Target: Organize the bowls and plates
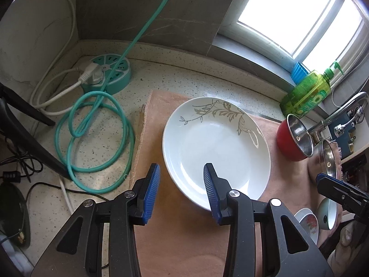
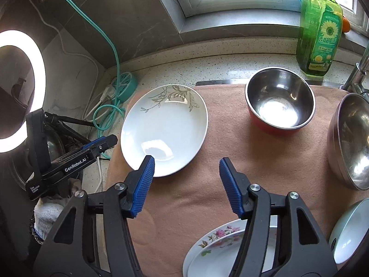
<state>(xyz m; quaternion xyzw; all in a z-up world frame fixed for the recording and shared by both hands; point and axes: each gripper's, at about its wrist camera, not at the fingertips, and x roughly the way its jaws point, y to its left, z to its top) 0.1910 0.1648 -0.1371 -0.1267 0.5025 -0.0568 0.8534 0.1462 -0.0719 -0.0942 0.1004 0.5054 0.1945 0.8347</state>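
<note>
A white plate with a grey leaf pattern point(image 1: 216, 147) lies on the pink cloth point(image 1: 161, 219); it also shows in the right wrist view point(image 2: 166, 129). My left gripper point(image 1: 182, 173) is open and empty at the plate's near left rim, one finger over the plate. My right gripper point(image 2: 186, 166) is open and empty above the cloth point(image 2: 230, 138), just right of the plate. A red steel-lined bowl point(image 2: 280, 99), a large steel bowl point(image 2: 350, 138), floral plates point(image 2: 216, 249) and a pale green bowl point(image 2: 348, 233) also sit on the cloth.
A green soap bottle point(image 2: 320, 30) stands by the window sill. A teal power strip point(image 1: 108, 73) with a looped teal cable point(image 1: 96, 136) lies on the speckled counter at left. A faucet point(image 1: 346, 110) is at right. A ring light point(image 2: 13, 90) glows far left.
</note>
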